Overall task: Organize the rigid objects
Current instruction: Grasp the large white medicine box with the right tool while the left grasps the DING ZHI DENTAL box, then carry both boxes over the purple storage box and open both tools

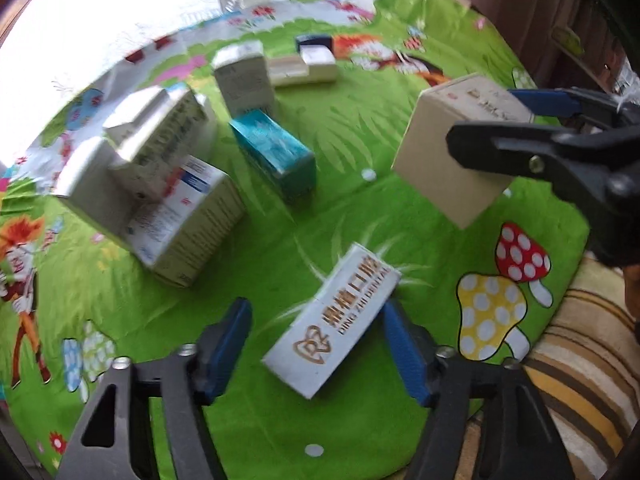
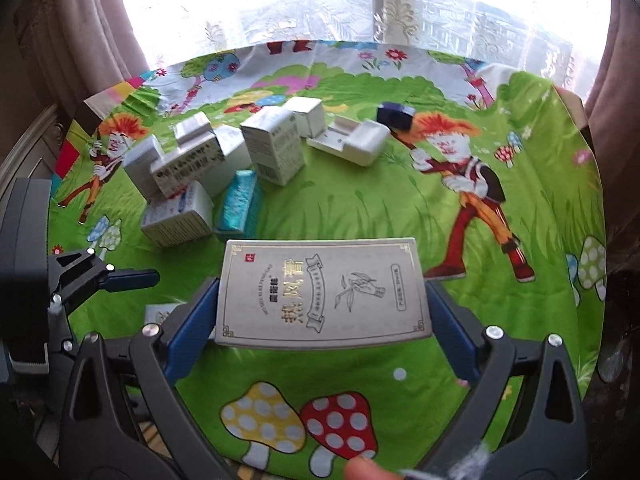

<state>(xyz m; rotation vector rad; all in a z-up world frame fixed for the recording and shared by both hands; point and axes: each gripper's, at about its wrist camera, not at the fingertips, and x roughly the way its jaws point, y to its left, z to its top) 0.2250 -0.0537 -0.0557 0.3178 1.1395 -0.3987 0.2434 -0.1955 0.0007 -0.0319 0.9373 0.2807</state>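
Holding the silver box [image 2: 323, 294] pinched in our right tongs [image 2: 324, 312]; our left tongs [image 1: 316, 356] stand spread around the white box [image 1: 332, 320] on the tabletop [image 1: 360, 420].

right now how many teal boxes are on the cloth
1: the teal cardboard box lies on the green cartoon cloth, beside the white box pile. Another could hide behind that pile.

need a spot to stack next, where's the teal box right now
In the left wrist view the teal box lies on the green cloth left of centre, just in front of an upright white box, beside the white pile.
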